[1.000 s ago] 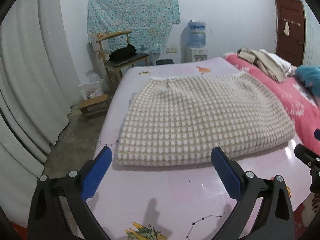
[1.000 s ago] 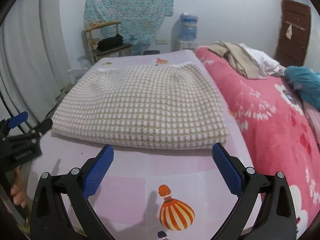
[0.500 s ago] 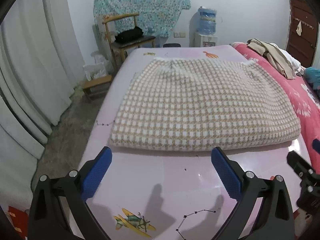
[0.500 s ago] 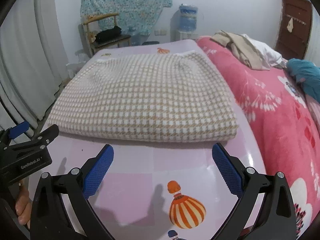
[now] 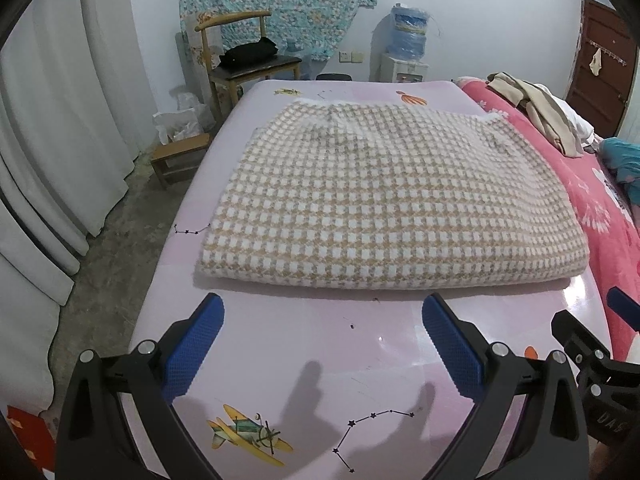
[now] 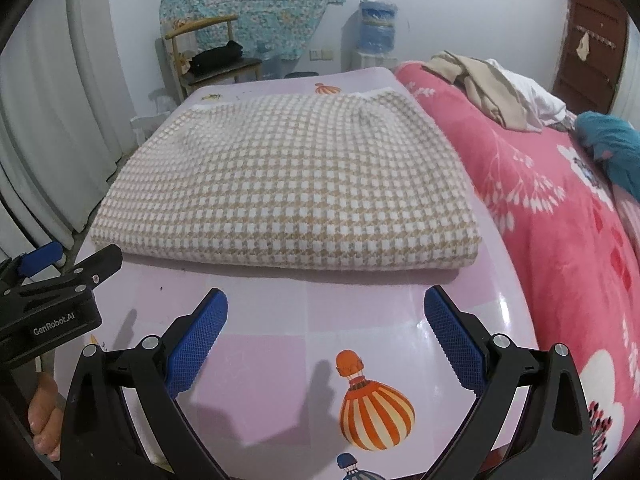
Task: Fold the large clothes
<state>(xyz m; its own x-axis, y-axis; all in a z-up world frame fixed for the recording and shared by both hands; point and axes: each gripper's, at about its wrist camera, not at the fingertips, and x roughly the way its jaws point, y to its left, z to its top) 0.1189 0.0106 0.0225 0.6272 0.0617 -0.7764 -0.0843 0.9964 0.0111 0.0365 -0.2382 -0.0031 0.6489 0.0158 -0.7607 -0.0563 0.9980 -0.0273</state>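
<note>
Both grippers' fingers (image 5: 196, 344) (image 6: 454, 346) gape empty over bare sheet (image 5: 304, 332) before the apparently folded garment's (image 5: 384, 204) near edge.

- The left gripper (image 5: 322, 336) has risen and now looks more steeply down on the folded checked garment (image 5: 392, 204).
- The right gripper (image 6: 325, 334) has pulled back, so more pink sheet (image 6: 360, 308) shows before the fold.

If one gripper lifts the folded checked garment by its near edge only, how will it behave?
The checked garment is probably floppy: its thick folded edge looks soft and rounded, so the layers would likely sag and unfold. It looks bulky, perhaps somewhat heavy for one gripper. Pushed, it may slide, as the pink sheet looks glossy.
</note>
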